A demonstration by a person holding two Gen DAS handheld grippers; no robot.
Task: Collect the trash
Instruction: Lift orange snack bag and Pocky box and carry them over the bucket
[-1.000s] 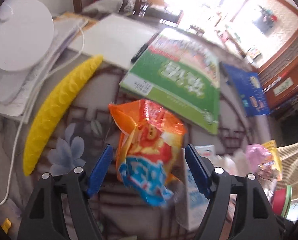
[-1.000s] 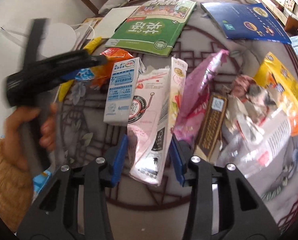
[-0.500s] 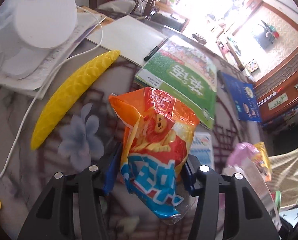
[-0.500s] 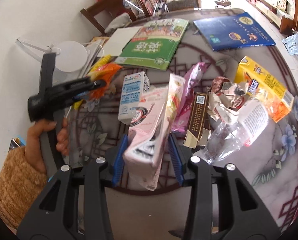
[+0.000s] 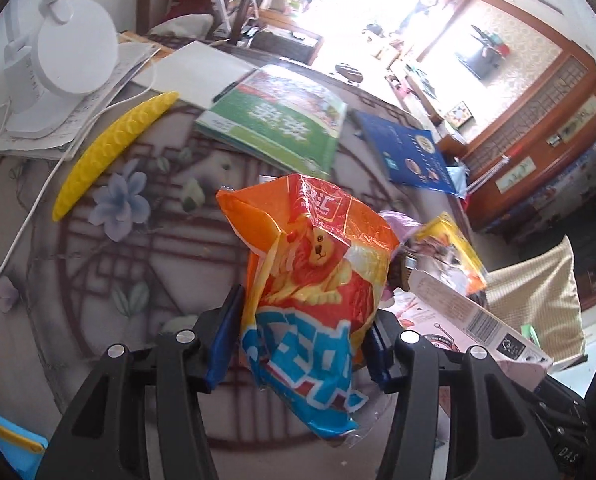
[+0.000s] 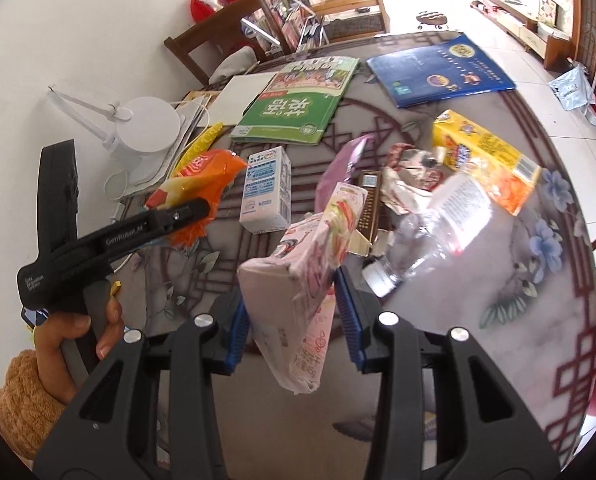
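Note:
My left gripper (image 5: 298,344) is shut on an orange and blue snack bag (image 5: 313,276) and holds it above the table; the bag also shows in the right wrist view (image 6: 202,176). My right gripper (image 6: 294,324) is shut on a pink carton (image 6: 309,272), lifted off the table; the carton also shows in the left wrist view (image 5: 465,316). On the table lie a white and blue milk box (image 6: 266,192), a pink wrapper (image 6: 341,164), a brown wrapper (image 6: 367,204), crumpled foil (image 6: 413,176), a clear plastic bottle (image 6: 437,232) and a yellow bag (image 6: 485,156).
A green book (image 6: 298,108), a blue book (image 6: 441,70), a white notebook (image 6: 242,96), a white desk lamp (image 6: 142,128) on papers and a yellow curved object (image 5: 110,148) lie on the far side of the round table (image 6: 457,320). A wooden chair (image 6: 218,44) stands behind.
Both grippers have risen and pulled back from the table. The left one closed on the snack bag and lifted it; the right one lifted the pink carton.

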